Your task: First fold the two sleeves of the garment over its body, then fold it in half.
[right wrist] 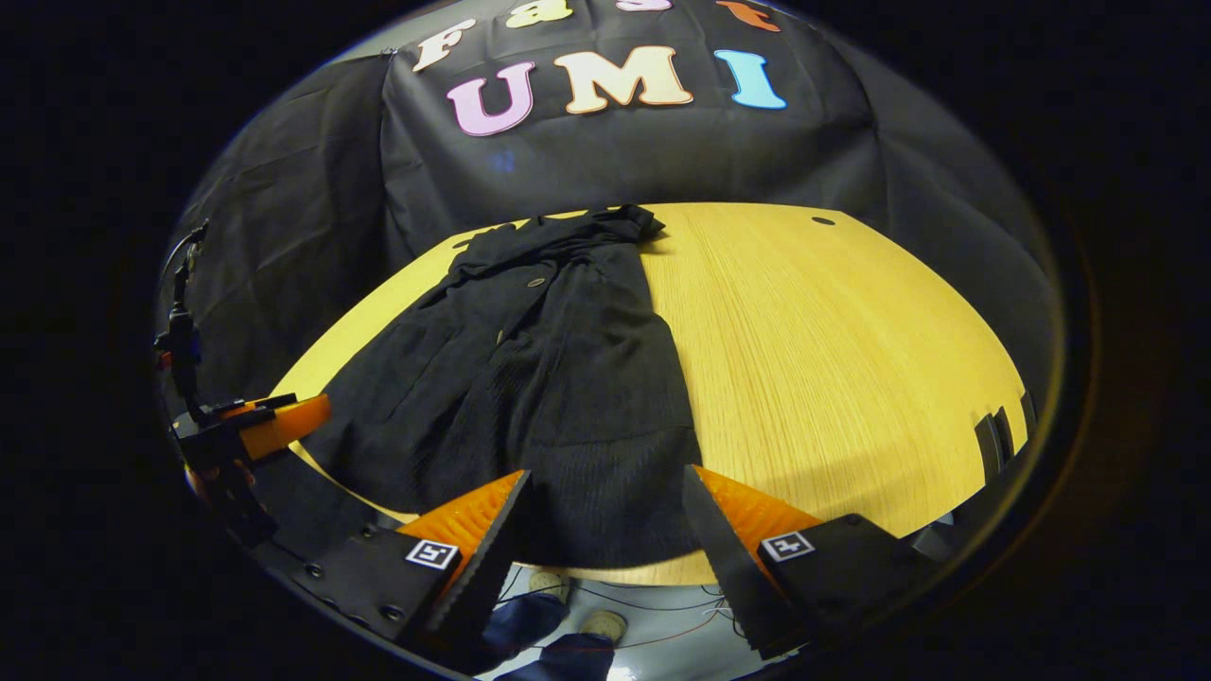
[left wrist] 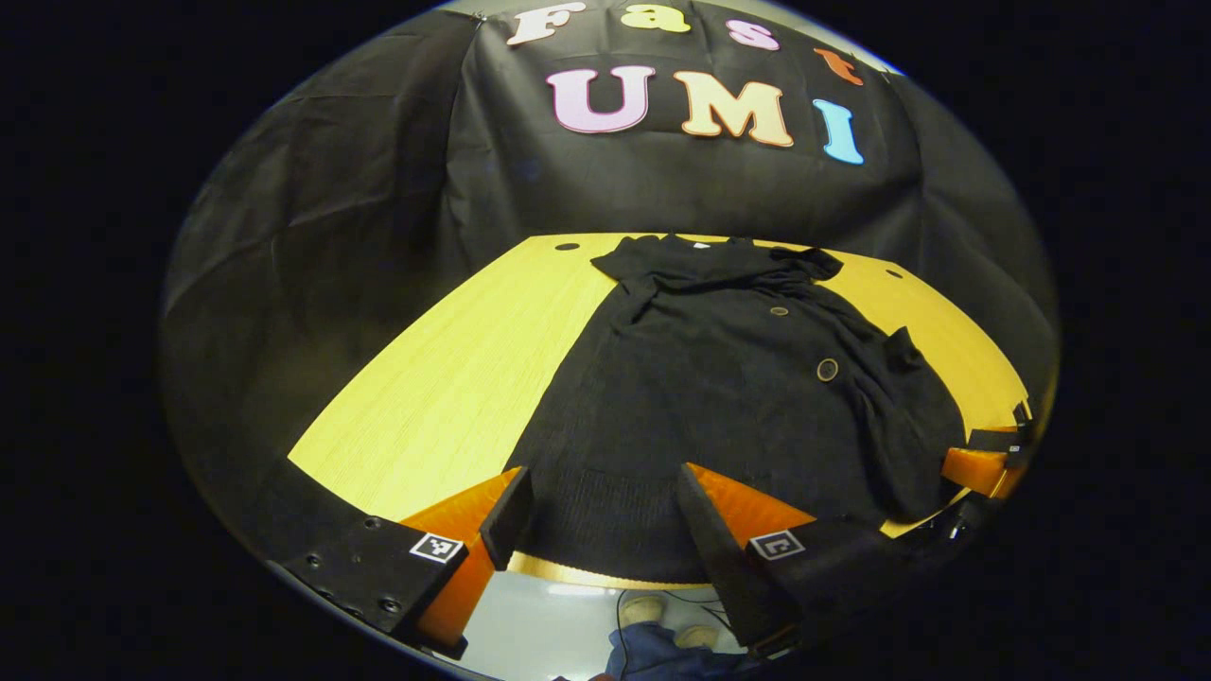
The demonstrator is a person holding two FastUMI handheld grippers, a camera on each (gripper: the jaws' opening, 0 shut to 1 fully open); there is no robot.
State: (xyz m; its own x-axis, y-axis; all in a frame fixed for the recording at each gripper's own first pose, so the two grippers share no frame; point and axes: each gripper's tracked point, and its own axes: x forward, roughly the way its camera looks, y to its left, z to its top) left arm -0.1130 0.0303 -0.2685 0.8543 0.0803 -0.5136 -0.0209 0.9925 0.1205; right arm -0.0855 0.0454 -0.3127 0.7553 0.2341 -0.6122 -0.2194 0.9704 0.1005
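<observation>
One black garment [left wrist: 728, 378] lies on the bench [left wrist: 445, 378], sleeves folded in. From the left gripper [left wrist: 605, 515] I count two buttons; the right gripper [right wrist: 605, 515] view adds bare bench at right. Both jaws released, straddling the hem.

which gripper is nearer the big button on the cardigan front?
Left, by a small margin, as far as these views tell. The left gripper hangs open over the hem below the big button. The right gripper is open over the hem's other corner, farther from that button.
</observation>
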